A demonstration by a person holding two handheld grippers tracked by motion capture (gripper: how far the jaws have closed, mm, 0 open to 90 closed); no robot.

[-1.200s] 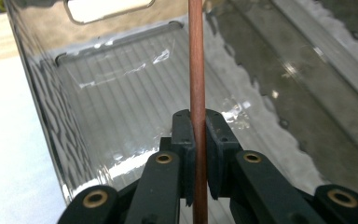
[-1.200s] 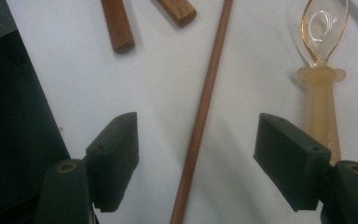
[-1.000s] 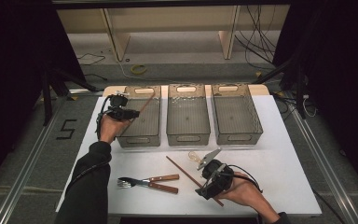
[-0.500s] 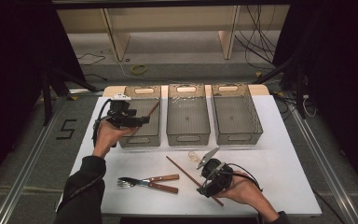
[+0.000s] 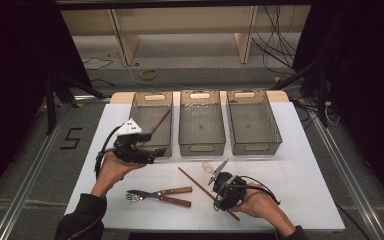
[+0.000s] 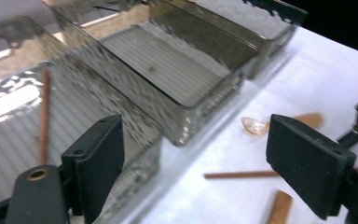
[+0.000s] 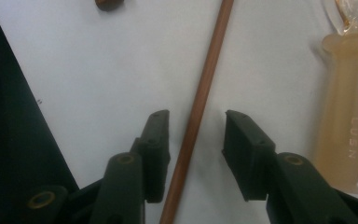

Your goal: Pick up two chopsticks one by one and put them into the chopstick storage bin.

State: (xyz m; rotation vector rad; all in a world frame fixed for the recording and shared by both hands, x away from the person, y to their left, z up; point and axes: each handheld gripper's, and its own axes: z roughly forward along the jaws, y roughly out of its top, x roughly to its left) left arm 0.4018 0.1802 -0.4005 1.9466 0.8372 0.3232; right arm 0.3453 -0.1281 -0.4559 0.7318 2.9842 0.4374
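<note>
Reading "LUSN" — raised letters on amber spoon handle (image 7: 345, 135) beside right tongs (image 7: 193, 123).

Three bins stand side by side at upper centre of the worktop (image 5: 305, 165): left bin (image 5: 152, 107), middle bin (image 5: 201, 125), right bin (image 5: 252, 122). One chopstick (image 5: 160, 121) lies in the left bin. Below them, another chopstick (image 5: 200, 185) lies at centre, a spoon (image 5: 207, 166) just right of it, a fork (image 5: 150, 195) and knife (image 5: 172, 201) lower left.

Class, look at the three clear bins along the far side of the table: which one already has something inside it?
The left bin, the one beside the left gripper: a brown chopstick lies in it. The middle bin and the right bin hold nothing.
</note>
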